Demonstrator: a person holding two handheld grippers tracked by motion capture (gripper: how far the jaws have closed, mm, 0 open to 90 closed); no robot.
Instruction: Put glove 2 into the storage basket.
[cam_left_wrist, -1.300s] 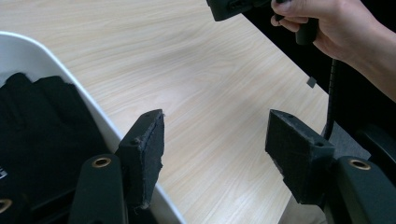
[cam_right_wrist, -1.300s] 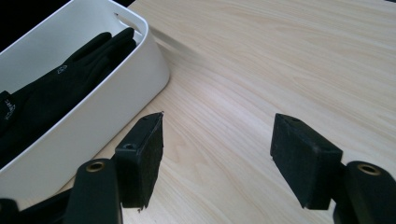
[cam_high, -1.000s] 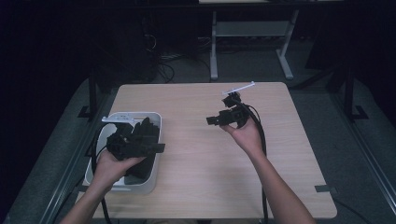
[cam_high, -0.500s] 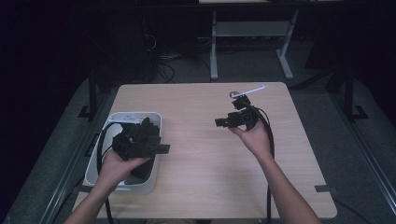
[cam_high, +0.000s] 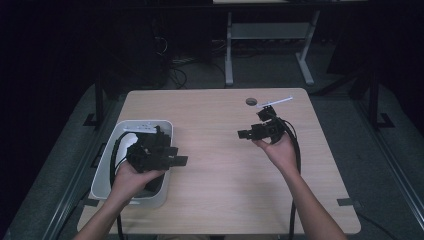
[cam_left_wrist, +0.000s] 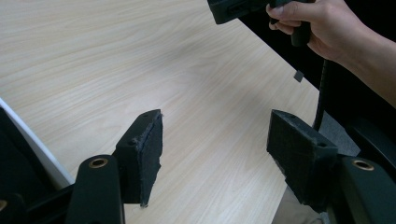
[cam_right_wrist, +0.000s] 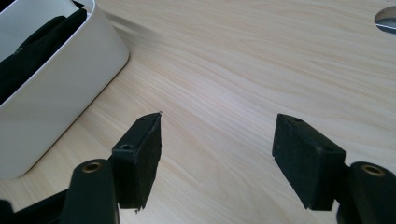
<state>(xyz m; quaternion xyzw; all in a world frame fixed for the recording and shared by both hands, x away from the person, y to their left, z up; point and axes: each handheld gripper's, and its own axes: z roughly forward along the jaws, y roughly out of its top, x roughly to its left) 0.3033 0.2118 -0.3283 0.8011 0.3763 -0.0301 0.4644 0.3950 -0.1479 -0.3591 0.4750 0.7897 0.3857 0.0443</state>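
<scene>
Bin first: the white plastic tub sits at the left edge of the table, and something dark lies inside it, though you cannot make out what from these pictures. In the right gripper view the same bin shows with that dark content against its inner wall.

Your left gripper hangs over the bin's right rim, pointing out across the tabletop. Its jaws stand apart with nothing between them; in the left gripper view only bare wood lies between the pads.

Your right gripper is held above the middle-right of the table, well apart from the bin and aimed toward it. It too is released and empty, with bare wood between its pads.

This looks like the start of a pick: both hands free, nothing lifted yet. The next move probably calls for turning the left gripper down into the bin and setting the open jaws either side of the dark item before squeezing. Watch the bin wall; a jaw could catch the rim.
</scene>
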